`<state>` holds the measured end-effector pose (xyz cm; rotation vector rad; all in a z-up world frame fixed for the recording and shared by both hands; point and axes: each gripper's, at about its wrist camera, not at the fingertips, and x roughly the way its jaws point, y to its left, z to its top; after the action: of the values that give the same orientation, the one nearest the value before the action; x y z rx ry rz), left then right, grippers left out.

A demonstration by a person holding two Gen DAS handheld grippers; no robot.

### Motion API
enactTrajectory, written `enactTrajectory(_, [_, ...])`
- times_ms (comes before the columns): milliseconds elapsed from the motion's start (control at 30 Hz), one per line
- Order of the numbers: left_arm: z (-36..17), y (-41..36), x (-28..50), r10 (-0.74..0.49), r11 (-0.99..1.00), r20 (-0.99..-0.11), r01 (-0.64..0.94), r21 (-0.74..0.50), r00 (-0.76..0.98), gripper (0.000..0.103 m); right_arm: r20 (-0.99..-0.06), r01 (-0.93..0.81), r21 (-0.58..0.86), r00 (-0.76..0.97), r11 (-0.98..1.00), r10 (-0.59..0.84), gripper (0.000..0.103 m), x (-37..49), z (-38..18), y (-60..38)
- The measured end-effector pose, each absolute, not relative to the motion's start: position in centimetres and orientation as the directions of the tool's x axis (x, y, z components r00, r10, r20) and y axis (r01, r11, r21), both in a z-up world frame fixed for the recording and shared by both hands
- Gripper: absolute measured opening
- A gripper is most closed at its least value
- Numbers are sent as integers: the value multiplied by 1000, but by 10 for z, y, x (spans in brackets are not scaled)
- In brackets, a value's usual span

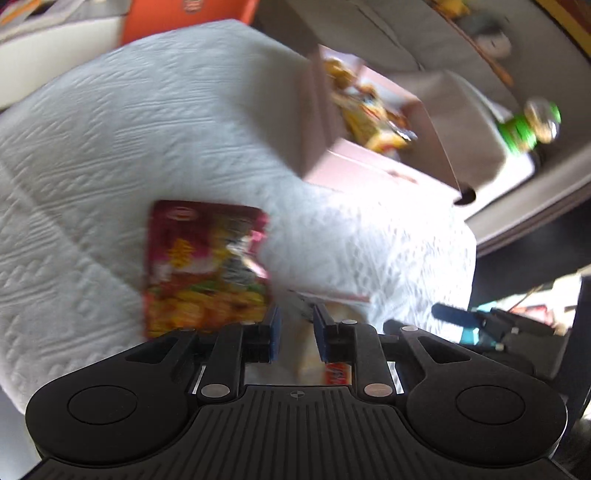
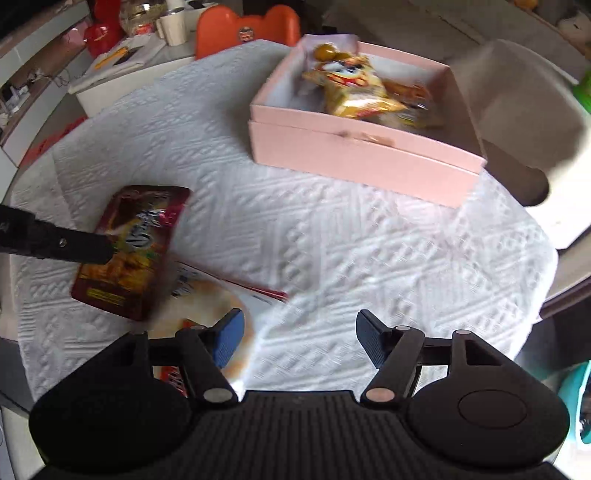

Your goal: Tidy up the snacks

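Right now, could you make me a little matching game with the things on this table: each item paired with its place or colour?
Items:
1. pink box
2. dark red snack packet
3. yellow snack bag
4. orange chair back

Descriptions:
A. lies inside the box
B. behind the table's far edge
C. open, lid off, on the white cloth
D. flat on the cloth, outside the box

Pairs: 1-C, 2-D, 3-A, 4-B

black ribbed tongs [image 1: 296, 328], blue pads [image 2: 229, 338], silver pivot pins
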<state>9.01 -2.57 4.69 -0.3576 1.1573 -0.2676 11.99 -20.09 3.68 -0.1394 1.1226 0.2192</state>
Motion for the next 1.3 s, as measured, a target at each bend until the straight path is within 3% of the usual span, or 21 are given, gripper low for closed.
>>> enactTrajectory(200, [33,-116,81,-187,976,-920,172,-134,343,24,-911,-133,-6,410,991,49,68,132,26,-246])
enactTrajectory(300, [31,-138,79,-157,970,-927,230,-79,341,43,-913,-113,58,395,992,98,69,147,21,-257])
enactTrajectory(367, [29,-147,80,-151,963,-932,260,-64,329,62,-923,-121,101,358,987,139,73,158,14,-261])
enactTrajectory(467, [25,-156,81,-164,958,-939,274,-78,303,79,-927,-172,71,352,982,129,81,165,9,-257])
enactTrajectory(633, [24,-151,84,-72,977,-941,215,1,331,72,-930,-233,37,347,972,118,87,167,5,-253])
enactTrajectory(733, [18,-138,88,17,985,-939,154,74,344,78,-930,-249,36,345,968,123,89,168,4,-254])
enactTrajectory(900, [3,-109,100,-41,999,-954,27,-34,296,84,-924,-266,31,361,964,129,97,165,0,-256])
enactTrajectory(1000, [2,-110,102,-28,999,-951,39,-17,308,85,-918,-254,34,374,967,131,102,166,-3,-259])
enactTrajectory(1300, [34,-67,78,-176,980,-911,-22,-199,373,82,-916,-247,25,383,969,121,103,163,-3,-258])
